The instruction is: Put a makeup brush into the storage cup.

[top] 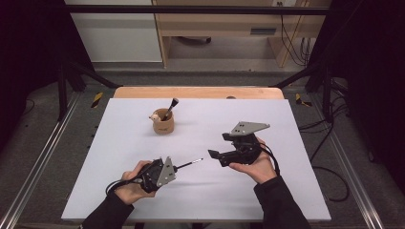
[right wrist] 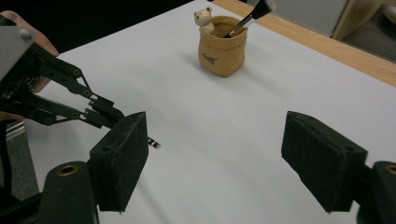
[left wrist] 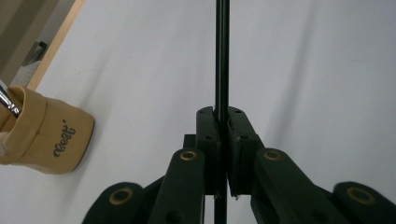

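left gripper (top: 177, 167) clenched on thin black stick with silver tip (top: 191, 163), right gripper (right wrist: 229, 163) released, jaws wide, tan fabric holder (top: 163, 125) well apart.

A tan pouch-shaped cup (top: 163, 125) stands upright on the white desk (top: 119, 191), well beyond the left gripper (top: 179, 167) and to the far left of the right gripper (top: 213, 153). A small bear figure (right wrist: 204, 18) perches at its rim, and a makeup brush (top: 170, 108) leans inside, bristles up
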